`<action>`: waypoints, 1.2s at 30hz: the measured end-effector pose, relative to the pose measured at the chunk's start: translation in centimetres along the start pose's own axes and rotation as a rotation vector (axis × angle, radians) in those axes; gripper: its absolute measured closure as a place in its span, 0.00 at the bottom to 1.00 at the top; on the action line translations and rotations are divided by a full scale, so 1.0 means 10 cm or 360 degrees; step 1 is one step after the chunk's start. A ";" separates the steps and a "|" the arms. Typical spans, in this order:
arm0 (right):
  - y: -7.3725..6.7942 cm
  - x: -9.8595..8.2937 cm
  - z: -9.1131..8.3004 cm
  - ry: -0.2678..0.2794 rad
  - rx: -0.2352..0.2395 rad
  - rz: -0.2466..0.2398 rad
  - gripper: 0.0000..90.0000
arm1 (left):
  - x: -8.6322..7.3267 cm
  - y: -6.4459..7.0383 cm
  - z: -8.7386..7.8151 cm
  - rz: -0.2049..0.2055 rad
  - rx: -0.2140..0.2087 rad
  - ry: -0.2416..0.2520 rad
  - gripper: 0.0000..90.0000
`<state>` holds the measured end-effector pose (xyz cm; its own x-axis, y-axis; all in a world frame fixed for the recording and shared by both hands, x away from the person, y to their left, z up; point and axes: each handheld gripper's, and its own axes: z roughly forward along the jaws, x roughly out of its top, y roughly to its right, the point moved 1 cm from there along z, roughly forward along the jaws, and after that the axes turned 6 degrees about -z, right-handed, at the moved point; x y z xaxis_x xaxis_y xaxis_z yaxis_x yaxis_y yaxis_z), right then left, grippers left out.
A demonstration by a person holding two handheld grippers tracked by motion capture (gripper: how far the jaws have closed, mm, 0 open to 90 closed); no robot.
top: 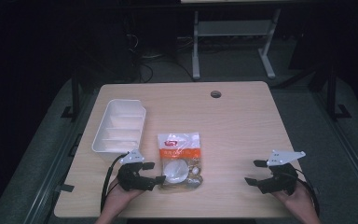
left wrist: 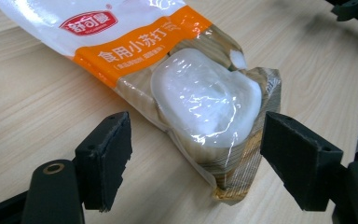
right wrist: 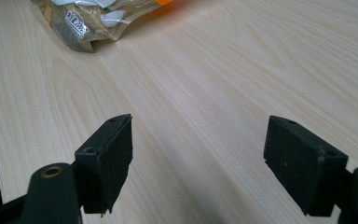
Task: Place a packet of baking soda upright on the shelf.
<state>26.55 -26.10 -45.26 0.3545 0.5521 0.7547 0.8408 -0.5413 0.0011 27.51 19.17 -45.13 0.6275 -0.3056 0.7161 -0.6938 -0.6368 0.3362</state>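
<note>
A: Start from the high view. What lies on the table (top: 242, 121)?

B: A light wooden top with a round hole (top: 216, 94) near its far edge. A white divided tray (top: 120, 126) sits at the left, long side running away from the person. Just right of it, nearer the front, lies a clear pouch (top: 180, 160) with an orange band, a red logo on its white top and a white lump inside.

A: And the tools?

B: The left gripper (top: 154, 172) is held low at the front, its jaws spread, right at the pouch's near left corner. The right gripper (top: 255, 171) is well apart from the pouch, over bare wood at the front right, jaws also spread and holding nothing. A hand shows under each.

A: The left gripper view?

B: The left gripper (left wrist: 196, 156) has both black pads wide apart, the pouch (left wrist: 177, 74) reaching in between them. Its bottom end, with the white lump (left wrist: 207, 100), sits between the pads; the right one looks very close to the wrapper, but I cannot tell whether it touches. The left pad is clear of it.

A: The right gripper view?

B: The right gripper (right wrist: 198, 161) stands open over plain wood grain. A corner of the pouch (right wrist: 86, 23) lies far off at the upper left.
</note>
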 end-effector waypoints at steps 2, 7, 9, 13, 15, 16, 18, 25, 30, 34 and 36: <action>0.00 0.00 0.00 0.0003 -0.0001 -0.0005 0.26 | 0.00 0.00 0.00 -0.0013 0.0010 0.0001 0.27; -0.03 0.02 0.00 0.0009 -0.0005 -0.0017 0.26 | 0.01 0.00 0.00 -0.0024 0.0039 0.0015 0.27; -0.03 0.03 0.00 0.0014 -0.0005 -0.0013 0.26 | 0.02 0.00 0.01 -0.0042 0.0046 0.0014 0.27; -0.03 0.03 0.00 0.0012 -0.0007 -0.0017 0.26 | 0.04 -0.04 0.03 -0.0099 0.0042 0.0027 0.26; -0.04 0.04 0.01 0.0011 -0.0004 -0.0020 0.26 | 0.06 -0.05 0.04 -0.0132 0.0035 0.0035 0.26; -0.04 0.04 0.01 0.0007 -0.0002 -0.0018 0.26 | 0.07 -0.05 0.05 -0.0139 0.0049 0.0038 0.26; -0.05 0.05 0.03 -0.0003 0.0001 -0.0033 0.26 | 0.09 -0.06 0.07 -0.0149 0.0071 0.0034 0.26; -0.07 0.07 0.06 -0.0010 0.0006 -0.0049 0.26 | 0.16 -0.09 0.22 -0.0149 0.0113 -0.0034 0.26; -0.07 0.07 0.06 -0.0015 0.0013 -0.0050 0.26 | 0.22 -0.13 0.35 -0.0219 0.0129 -0.0046 0.26; -0.07 0.07 0.05 -0.0013 0.0012 -0.0064 0.26 | 0.25 -0.17 0.43 -0.0260 0.0163 -0.0050 0.26; -0.07 0.07 0.06 -0.0014 0.0011 -0.0070 0.26 | 0.27 -0.19 0.47 -0.0283 0.0161 -0.0057 0.27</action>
<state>26.41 -24.98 -45.11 0.3206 0.5809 0.7481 0.8584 -0.5122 0.0298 32.21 16.28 -46.68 0.7503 -0.2058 0.6283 -0.5331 -0.7504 0.3908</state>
